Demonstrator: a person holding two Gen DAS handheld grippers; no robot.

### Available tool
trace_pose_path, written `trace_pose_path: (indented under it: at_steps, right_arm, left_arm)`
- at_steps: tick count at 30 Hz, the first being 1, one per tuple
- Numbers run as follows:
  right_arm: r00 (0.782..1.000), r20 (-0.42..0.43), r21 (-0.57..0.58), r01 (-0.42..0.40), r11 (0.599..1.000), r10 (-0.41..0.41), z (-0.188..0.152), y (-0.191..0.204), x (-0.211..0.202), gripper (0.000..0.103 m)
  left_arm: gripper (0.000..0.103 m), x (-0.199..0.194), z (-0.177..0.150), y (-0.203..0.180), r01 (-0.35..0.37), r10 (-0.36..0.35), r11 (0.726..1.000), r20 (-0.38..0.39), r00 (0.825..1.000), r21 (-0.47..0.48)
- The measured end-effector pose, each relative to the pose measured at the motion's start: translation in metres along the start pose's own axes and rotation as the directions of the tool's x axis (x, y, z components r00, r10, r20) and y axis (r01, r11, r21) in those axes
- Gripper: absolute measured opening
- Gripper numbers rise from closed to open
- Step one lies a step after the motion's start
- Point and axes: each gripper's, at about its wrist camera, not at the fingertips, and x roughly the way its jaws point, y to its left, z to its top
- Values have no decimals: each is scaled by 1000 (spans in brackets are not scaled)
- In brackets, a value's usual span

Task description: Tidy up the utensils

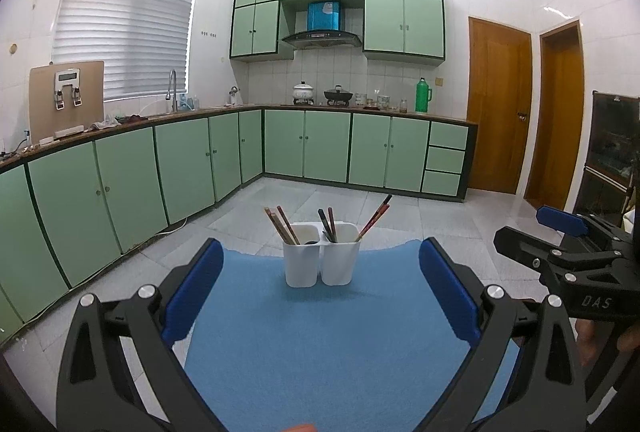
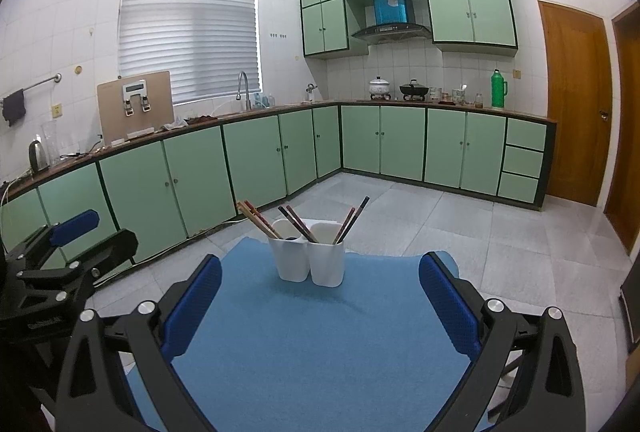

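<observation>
A white utensil holder with compartments [image 1: 320, 260] [image 2: 308, 260] stands near the far edge of a blue mat [image 1: 320, 332] [image 2: 312, 332]. Several chopsticks [image 1: 286, 226] [image 2: 260, 220] lean in its cups, some fanning left, some right. My left gripper [image 1: 320, 260] is open and empty, held back from the holder with the holder between its blue pads. My right gripper [image 2: 320, 268] is open and empty, also short of the holder. The right gripper shows at the right edge of the left wrist view [image 1: 560, 232]; the left gripper shows at the left edge of the right wrist view [image 2: 72, 244].
The mat covers a small table over a grey tiled floor [image 1: 400, 204]. Green kitchen cabinets [image 1: 180, 160] run along the left and far walls. Wooden doors [image 1: 500, 112] stand at the right. A dark cabinet [image 1: 612, 152] is at the far right.
</observation>
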Motion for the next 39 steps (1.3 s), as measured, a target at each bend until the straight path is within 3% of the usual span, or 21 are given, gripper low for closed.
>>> trace_pose_path:
  at_steps: [39]
  right_arm:
    - [1000, 6, -5, 1, 1000, -1, 2, 5, -3, 97]
  left_arm:
    - [95, -3, 1, 1, -4, 4, 1000, 3, 1000, 2]
